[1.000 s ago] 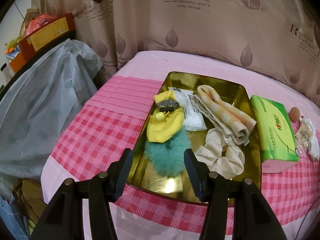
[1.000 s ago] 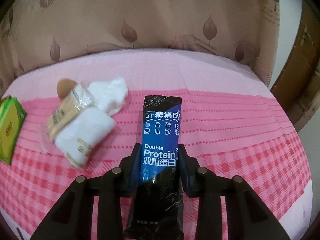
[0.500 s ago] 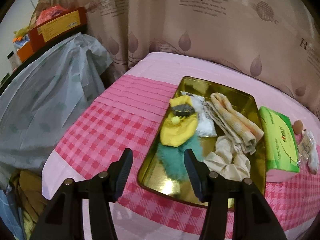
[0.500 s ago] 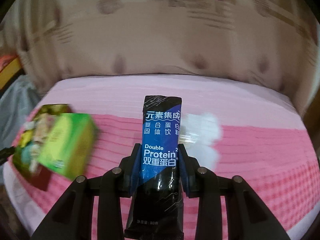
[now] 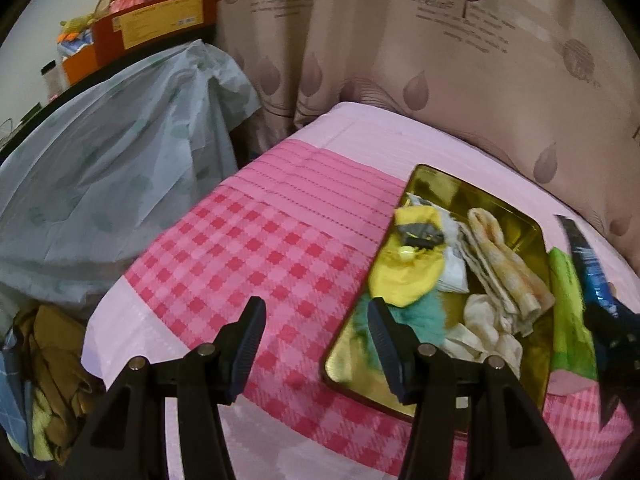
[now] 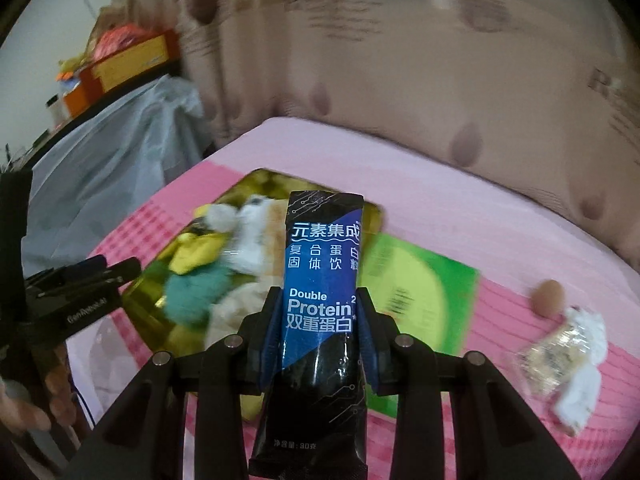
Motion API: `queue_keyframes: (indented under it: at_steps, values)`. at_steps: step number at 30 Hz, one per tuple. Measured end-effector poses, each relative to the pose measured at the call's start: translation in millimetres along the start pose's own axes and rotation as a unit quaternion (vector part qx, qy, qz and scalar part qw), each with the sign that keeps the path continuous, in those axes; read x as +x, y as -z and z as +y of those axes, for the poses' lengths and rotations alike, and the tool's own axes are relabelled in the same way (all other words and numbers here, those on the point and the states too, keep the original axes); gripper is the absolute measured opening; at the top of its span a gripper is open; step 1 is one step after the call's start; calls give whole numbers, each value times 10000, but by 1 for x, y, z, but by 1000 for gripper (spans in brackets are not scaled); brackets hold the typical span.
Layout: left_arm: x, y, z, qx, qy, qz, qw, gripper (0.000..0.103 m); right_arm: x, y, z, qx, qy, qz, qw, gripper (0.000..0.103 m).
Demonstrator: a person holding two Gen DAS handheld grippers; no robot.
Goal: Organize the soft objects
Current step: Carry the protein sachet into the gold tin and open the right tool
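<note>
In the right wrist view motion blur smears the gold tray and the soft things in it, so only yellow, teal and white patches can be told, and the print on the green tissue pack is unreadable. The protein sachet hides the tray's right part and the pack's left edge, and its own bottom end is cut off by the near edge. In the left wrist view the teal pompom is partly behind the left gripper's right finger, and the right gripper is cut off at the right edge.
</note>
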State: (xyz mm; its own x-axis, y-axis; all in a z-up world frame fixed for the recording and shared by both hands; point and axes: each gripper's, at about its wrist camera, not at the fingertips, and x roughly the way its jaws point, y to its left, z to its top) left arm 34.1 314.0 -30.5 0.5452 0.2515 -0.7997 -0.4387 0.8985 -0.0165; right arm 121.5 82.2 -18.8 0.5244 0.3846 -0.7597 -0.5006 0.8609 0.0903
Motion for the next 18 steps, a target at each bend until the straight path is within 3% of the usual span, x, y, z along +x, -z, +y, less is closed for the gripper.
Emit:
queue_keyframes:
  at_steps: [13,18]
  values:
    - [7,-2,16,-372,-159,142,9991,54,50,-4,51,-182,-244,309,9991,33]
    - [8,-1,14,-293,-178,154,9993,54,50,1,47,-119,-381,334,9986,44]
